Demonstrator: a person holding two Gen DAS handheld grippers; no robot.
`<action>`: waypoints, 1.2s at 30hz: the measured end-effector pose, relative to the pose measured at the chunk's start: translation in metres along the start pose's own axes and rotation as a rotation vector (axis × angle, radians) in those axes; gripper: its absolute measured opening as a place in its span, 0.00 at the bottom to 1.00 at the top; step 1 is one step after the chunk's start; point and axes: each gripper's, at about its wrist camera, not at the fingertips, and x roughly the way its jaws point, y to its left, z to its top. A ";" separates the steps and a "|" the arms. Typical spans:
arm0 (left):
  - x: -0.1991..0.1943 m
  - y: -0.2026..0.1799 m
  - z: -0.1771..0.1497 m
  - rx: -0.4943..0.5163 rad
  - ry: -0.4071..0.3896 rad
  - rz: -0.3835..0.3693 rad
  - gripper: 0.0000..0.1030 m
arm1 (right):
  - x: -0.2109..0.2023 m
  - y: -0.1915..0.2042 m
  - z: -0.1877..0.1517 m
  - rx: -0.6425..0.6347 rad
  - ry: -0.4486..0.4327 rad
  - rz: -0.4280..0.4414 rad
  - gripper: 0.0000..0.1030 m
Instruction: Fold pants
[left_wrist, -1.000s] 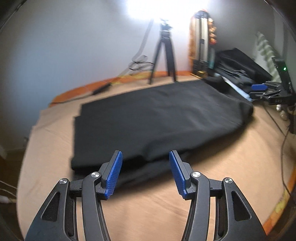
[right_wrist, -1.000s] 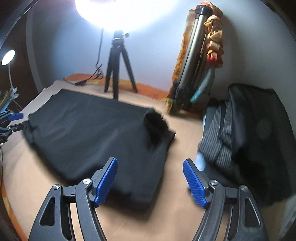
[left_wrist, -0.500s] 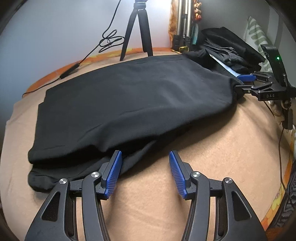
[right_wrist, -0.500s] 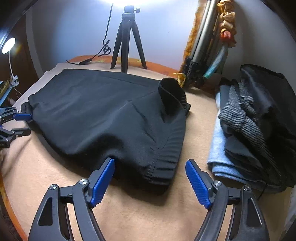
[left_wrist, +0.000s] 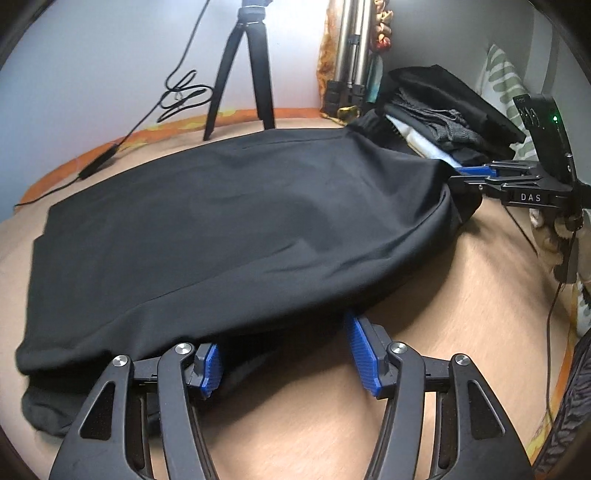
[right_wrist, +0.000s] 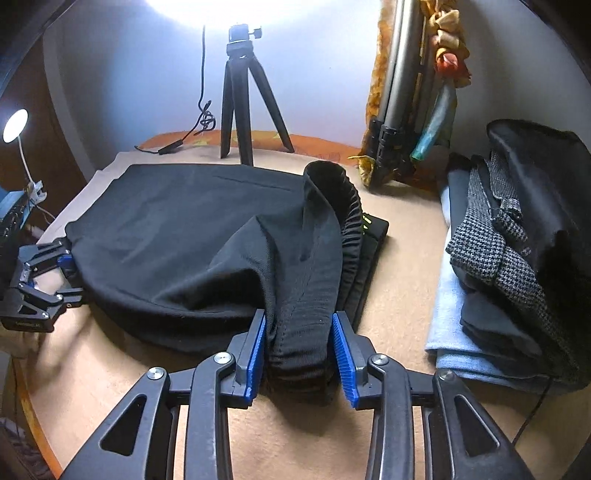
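Note:
Black pants (left_wrist: 229, 229) lie folded on the tan bed sheet (left_wrist: 461, 314). My left gripper (left_wrist: 284, 354) is open, its fingertips pushed under the near edge of the pants' leg end. My right gripper (right_wrist: 299, 354) has its blue pads against both sides of the ribbed waistband (right_wrist: 303, 332), which bunches up between them. The pants (right_wrist: 177, 236) rise in a fold at the waistband. The right gripper also shows in the left wrist view (left_wrist: 465, 175), at the pants' far right end. The left gripper shows in the right wrist view (right_wrist: 62, 273) at the far left edge.
A black tripod (right_wrist: 243, 110) with a cable stands at the back by the wall. A folded metal stand (right_wrist: 399, 110) leans at the back right. A pile of folded clothes (right_wrist: 517, 258) lies to the right. A small lamp (right_wrist: 14, 125) glows at left.
Both grippers have moved forward to the pants. The left fingertips slid under the near edge. The right jaws narrowed from wide open onto the waistband, which now bunches up.

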 end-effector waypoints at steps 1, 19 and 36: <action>0.001 -0.003 0.001 0.012 0.000 -0.013 0.56 | 0.000 -0.002 0.000 0.012 -0.001 0.004 0.35; -0.023 -0.018 -0.014 0.122 0.031 -0.069 0.36 | -0.033 -0.019 0.006 0.102 -0.060 0.007 0.61; -0.108 0.032 -0.051 0.063 -0.040 0.095 0.36 | 0.084 -0.010 0.087 0.009 0.043 -0.228 0.19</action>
